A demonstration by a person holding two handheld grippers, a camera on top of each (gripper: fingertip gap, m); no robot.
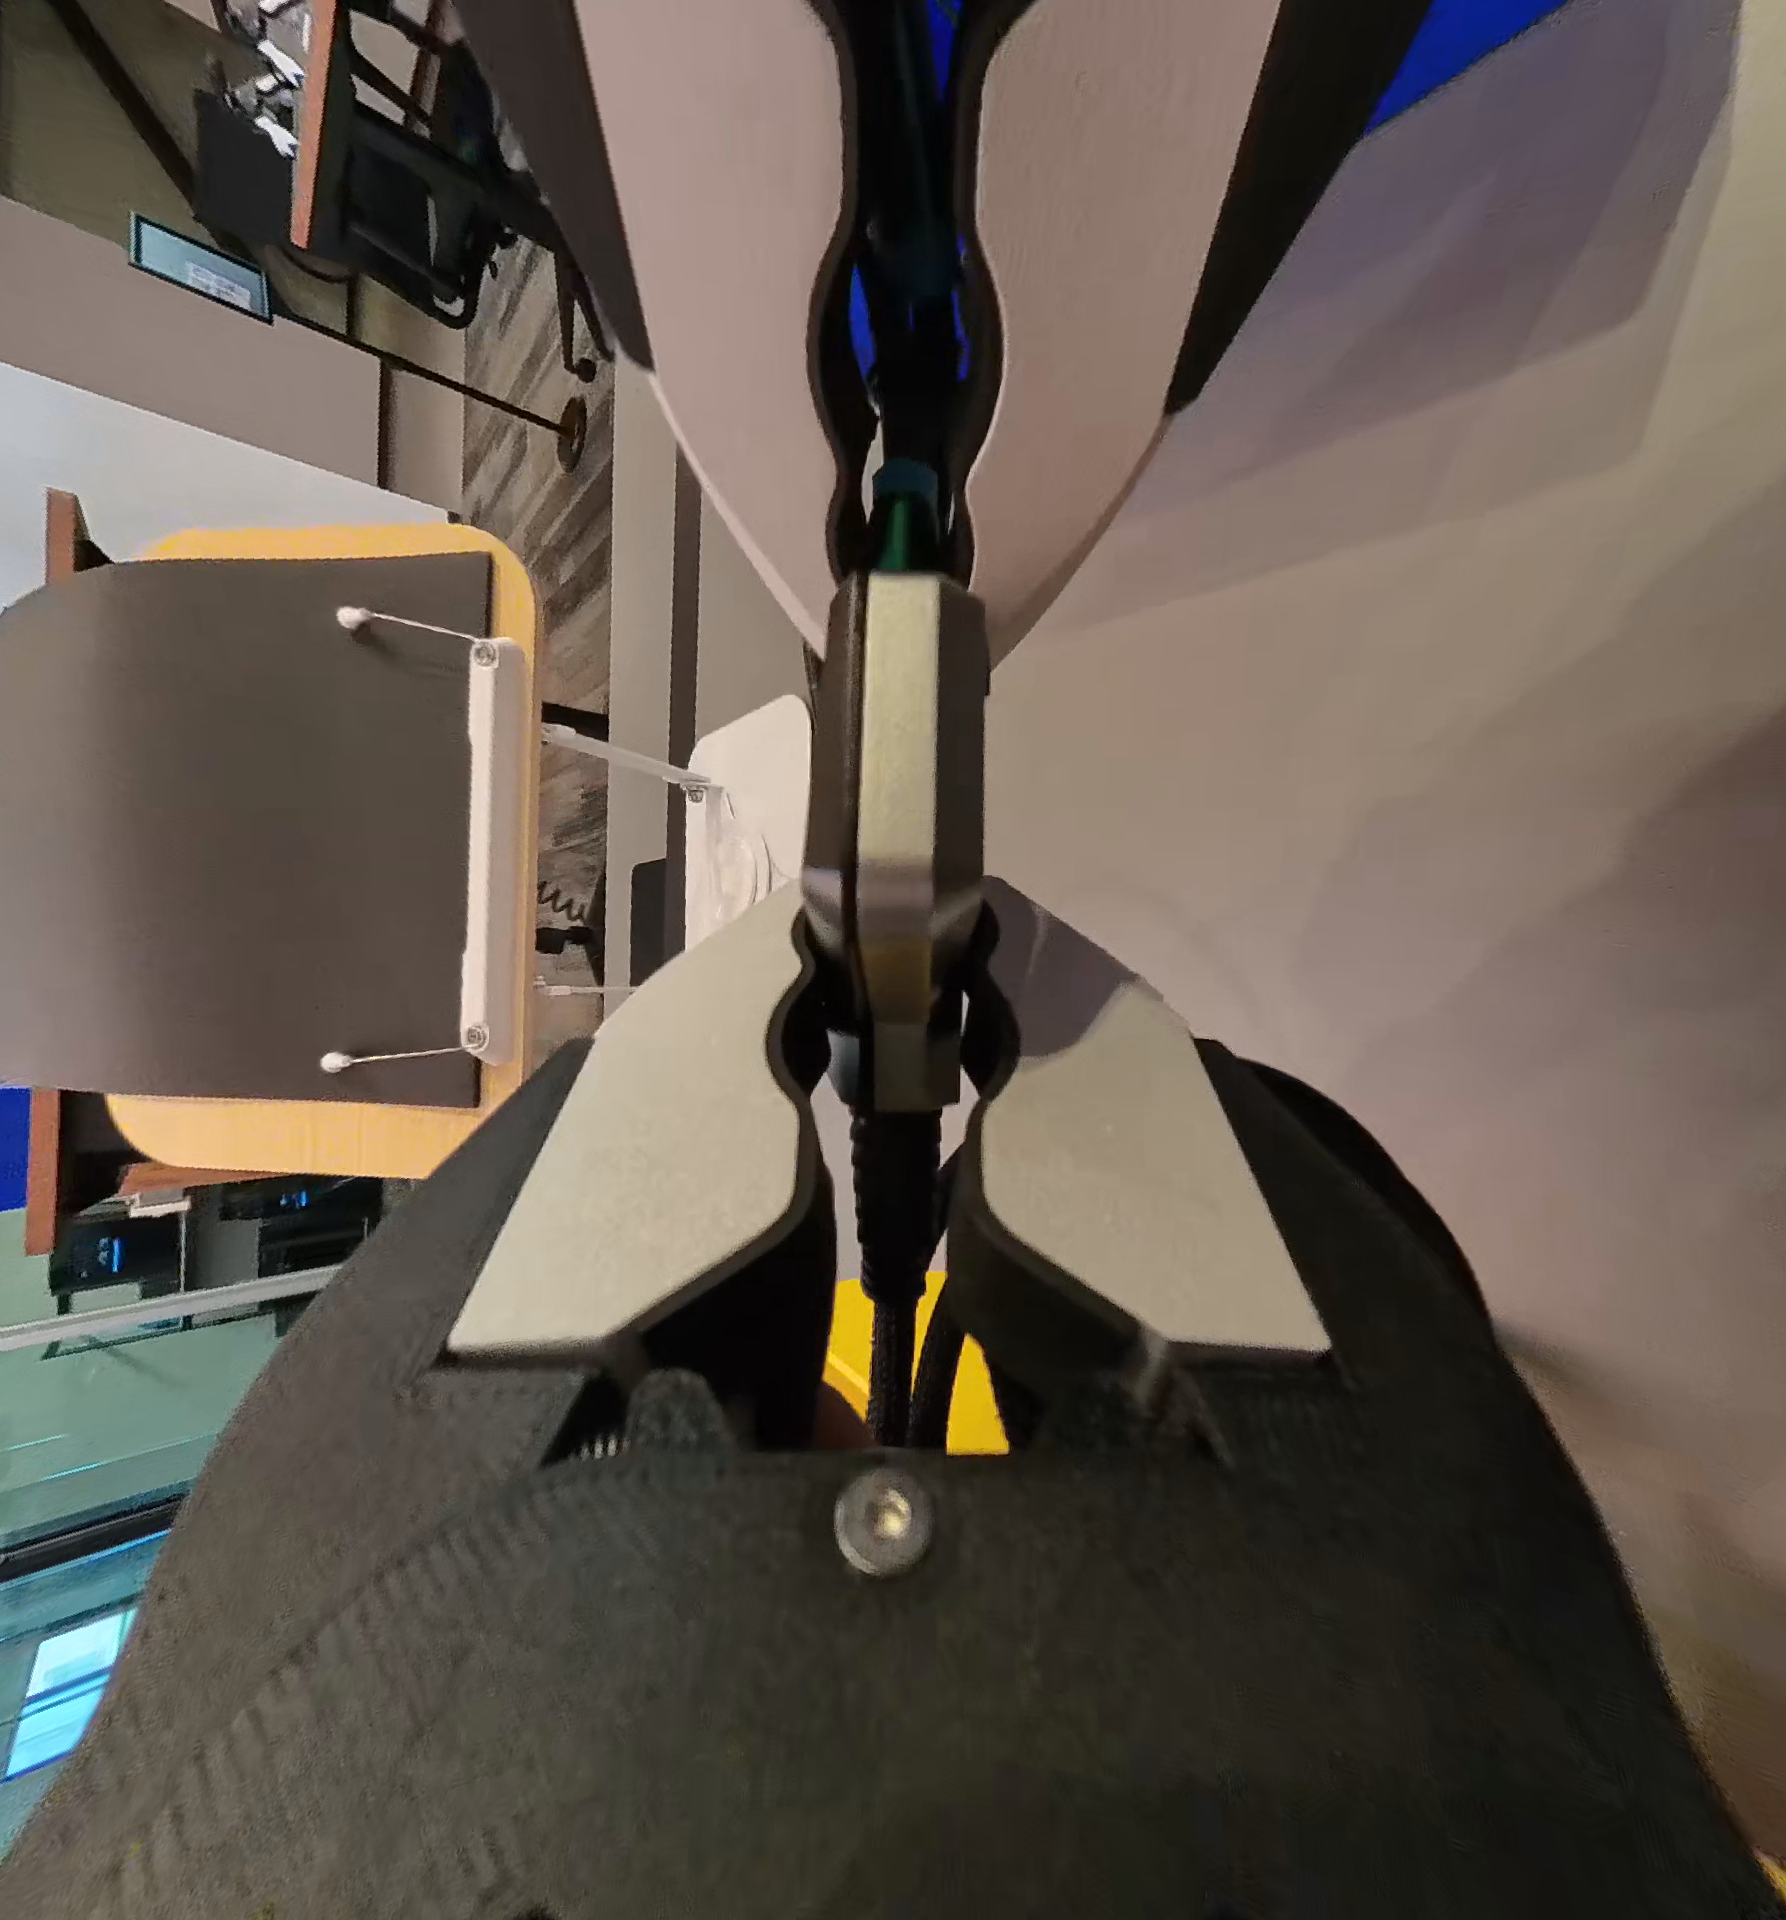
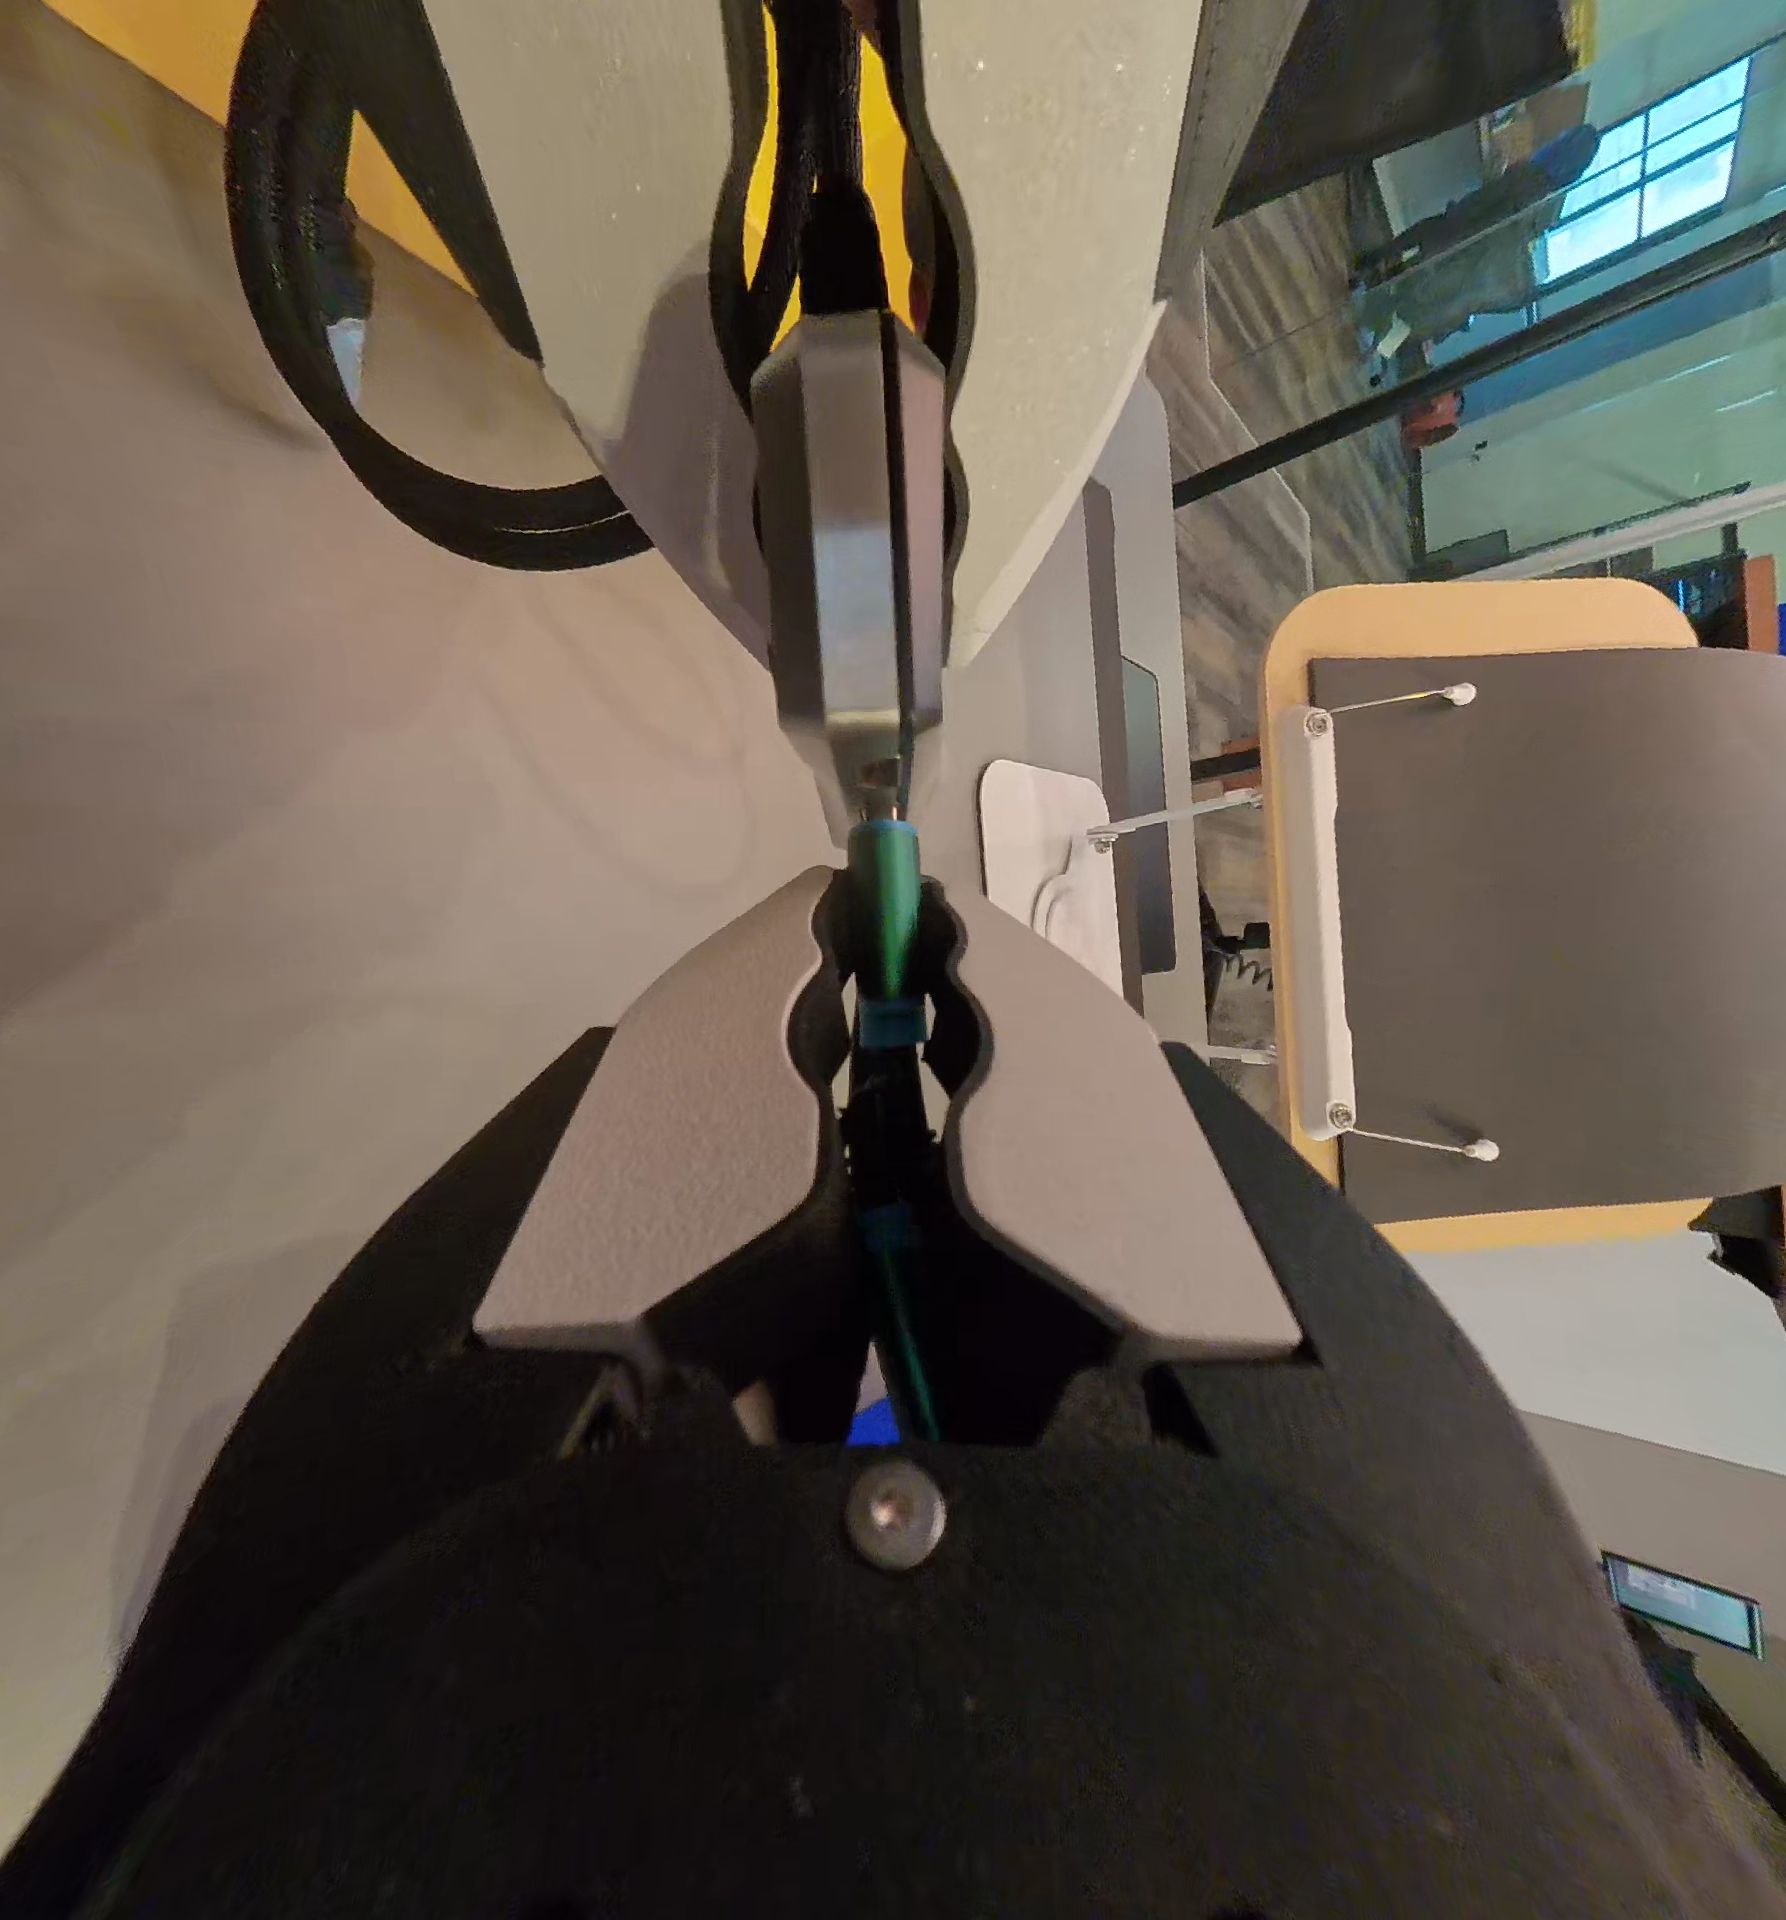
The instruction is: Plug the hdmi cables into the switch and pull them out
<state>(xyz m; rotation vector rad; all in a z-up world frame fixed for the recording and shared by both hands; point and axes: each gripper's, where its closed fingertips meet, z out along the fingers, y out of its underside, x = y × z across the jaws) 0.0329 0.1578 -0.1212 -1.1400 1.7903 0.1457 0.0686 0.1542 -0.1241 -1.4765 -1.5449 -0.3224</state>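
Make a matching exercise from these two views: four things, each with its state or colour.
Things:
1. left gripper
2. right gripper
3. black cable
4. switch

States:
A. grey metal, held in the air between the two grippers
B. shut on the green plug
C. shut on the switch
D. looped beside the far gripper

Pairs: 1-C, 2-B, 3-D, 4-A

Switch point(image 1: 899, 821) end at 6 o'clock hidden between left hand-held gripper point(image 1: 894, 997) fingers point(image 1: 681, 1132). Green plug point(image 2: 884, 914) tail at 6 o'clock buried between right hand-held gripper point(image 2: 884, 935) fingers point(image 2: 1076, 1143). Plug-to-port contact too small to tell. Black braided cable point(image 2: 369, 416) loop cut off at 12 o'clock. Tabletop point(image 2: 297, 831) blurred.
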